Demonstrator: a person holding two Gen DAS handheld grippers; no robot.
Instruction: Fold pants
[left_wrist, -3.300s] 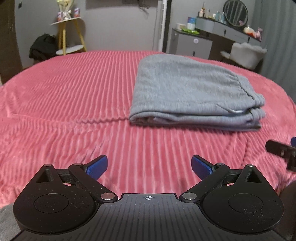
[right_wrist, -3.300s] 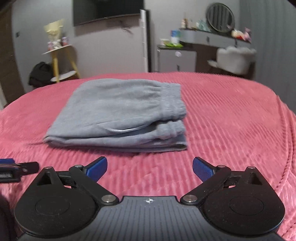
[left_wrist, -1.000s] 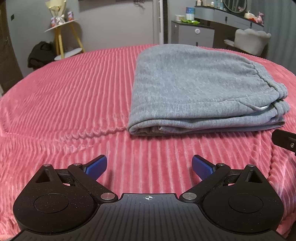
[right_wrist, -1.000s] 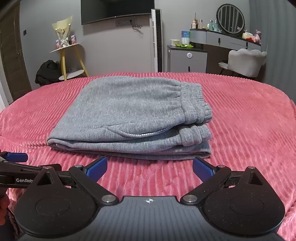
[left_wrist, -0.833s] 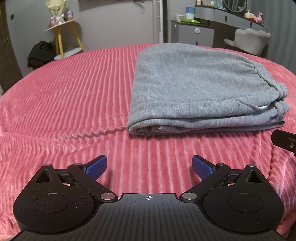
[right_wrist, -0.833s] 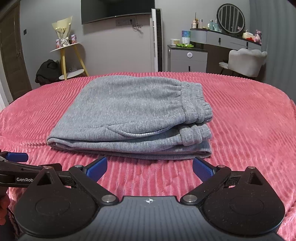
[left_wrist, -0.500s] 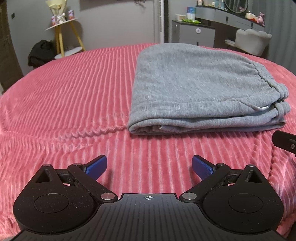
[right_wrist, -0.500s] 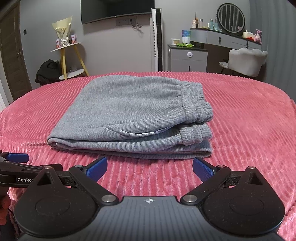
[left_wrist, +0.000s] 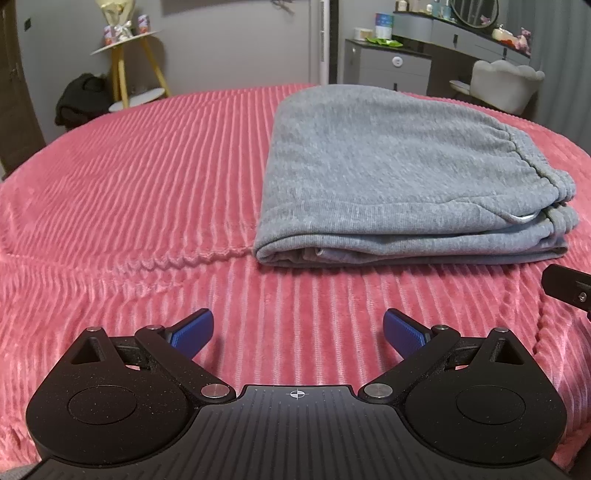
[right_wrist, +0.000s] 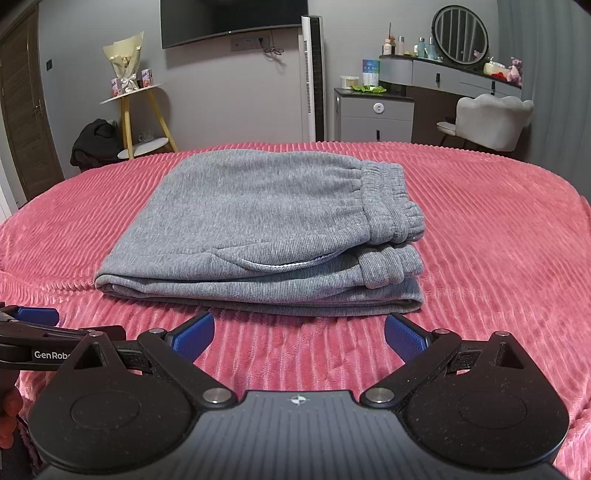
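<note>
Lying folded on the pink bedspread (right_wrist: 498, 236), the pants (right_wrist: 266, 218) face both grippers. Left gripper (left_wrist: 297, 330) and right gripper (right_wrist: 299, 332) are spread wide, empty, just short of the pants. Nothing lies between. Beyond: stool (right_wrist: 131, 110), dresser (right_wrist: 376, 114), chair (right_wrist: 491, 120).

The folded fleece pants (right_wrist: 258, 221) are plain heather grey, with a thin pale line of lining showing at the pocket opening. Under them, the plush ribbed blanket (right_wrist: 498, 240) is coral pink, its ridges catching lighter pink stripes. Both black gripper bodies carry bright blue fingertip pads (left_wrist: 194, 329) on the left gripper (left_wrist: 298, 330) and the right gripper (right_wrist: 300, 330). Behind, the wall is flat grey, the small round side table (right_wrist: 129, 92) has yellow legs and a white top, the scalloped chair (right_wrist: 491, 118) is off-white, and the dresser (right_wrist: 376, 114) is grey with a dark top.
</note>
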